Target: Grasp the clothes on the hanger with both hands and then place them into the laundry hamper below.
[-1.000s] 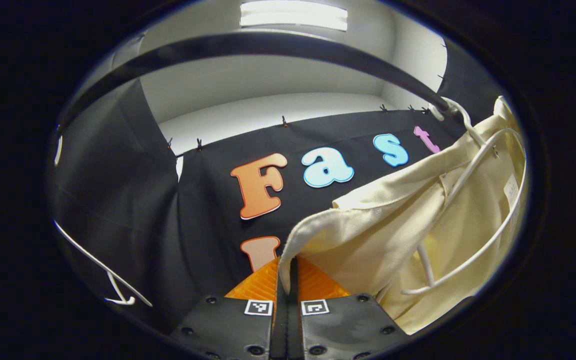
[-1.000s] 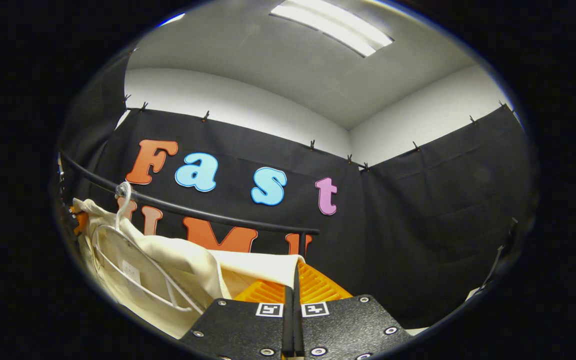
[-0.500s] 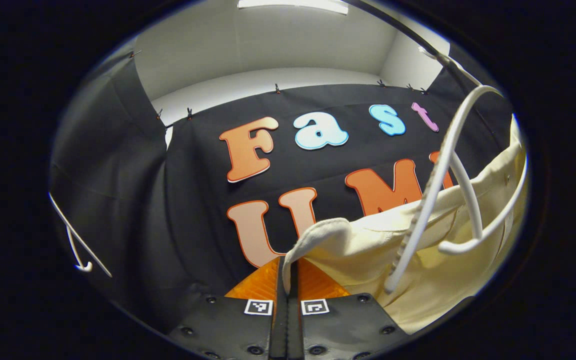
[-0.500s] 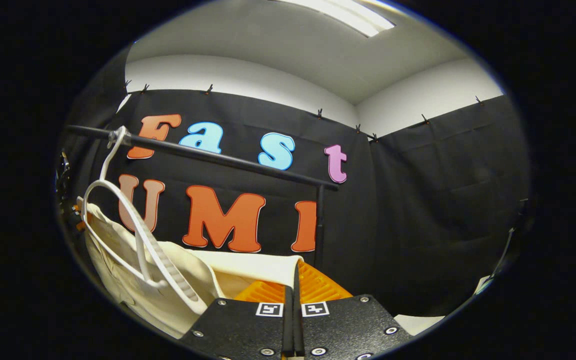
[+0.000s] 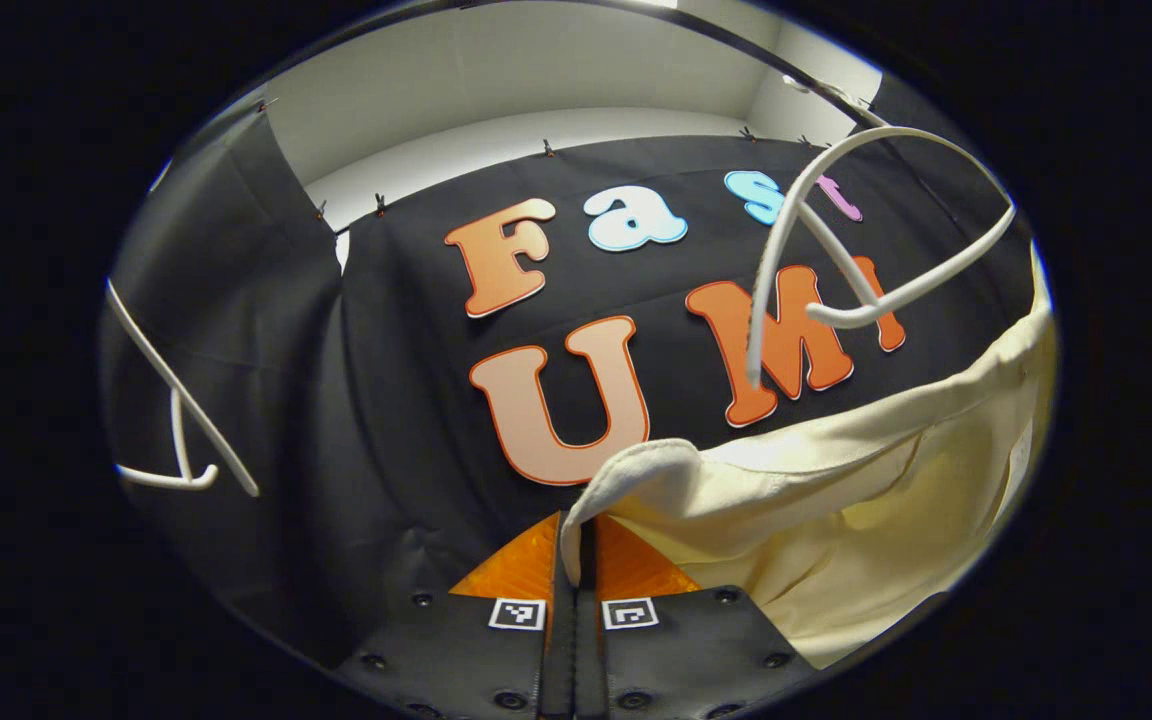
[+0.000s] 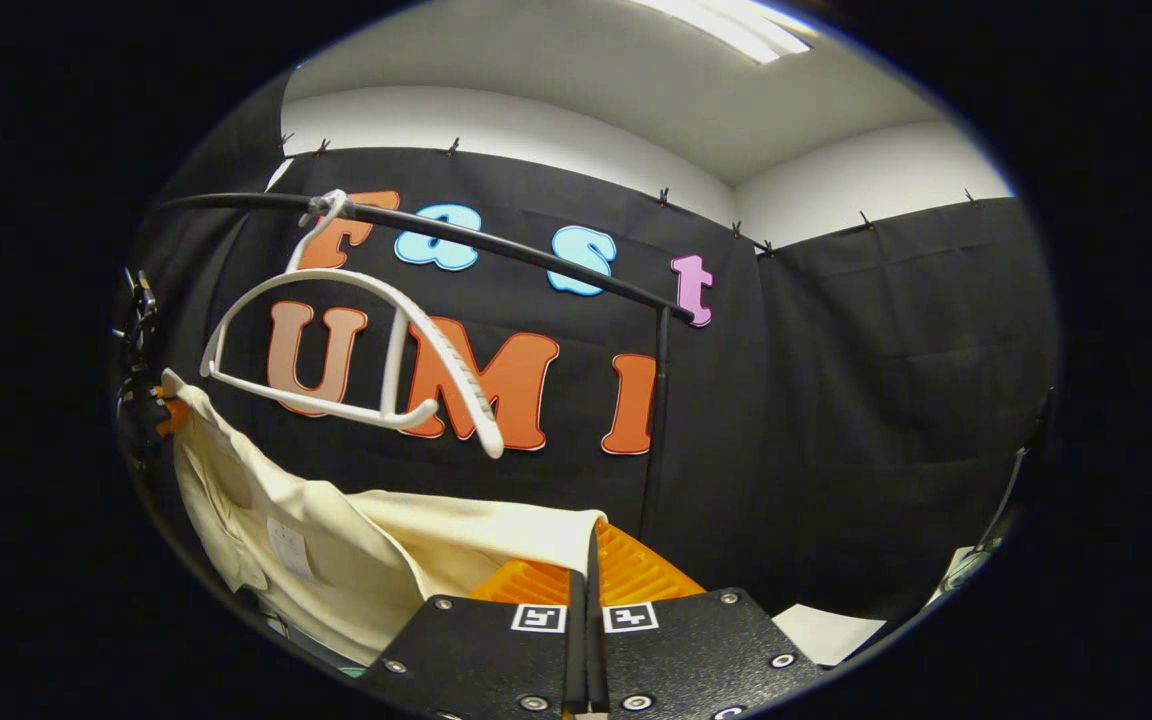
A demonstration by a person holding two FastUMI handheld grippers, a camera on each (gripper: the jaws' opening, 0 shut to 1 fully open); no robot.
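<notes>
Since a second ago, both of my grippers have come down, and the cream garment [image 5: 836, 500] that was draped over the white hanger [image 5: 866, 230] has slipped off it; the hanger now hangs bare above the cloth.

From the left gripper view, my left gripper [image 5: 576, 545] is clenched on a folded edge of the garment, both fingers pressed together with the fabric pinched between them. From that pinch the garment stretches away to the right and sags below the hanger, well apart from it. The hanger hooks onto the black rail [image 5: 736, 40], which crosses the top of this view. A second white hanger [image 5: 176, 420] hangs far off to the left of the first one.

From the right gripper view, my right gripper [image 6: 586, 560] is likewise clamped on the other edge of the garment [image 6: 336, 540], which runs leftward and droops beneath the hanger [image 6: 356, 350]. The hanger is empty, tilted, its hook caught on the black rail [image 6: 496, 250] just above it. At the far left, below and left of the hanger, my other gripper [image 6: 141, 400] shows small at the garment's far end. The rail's upright post [image 6: 654, 420] stands to the right of the hanger.
</notes>
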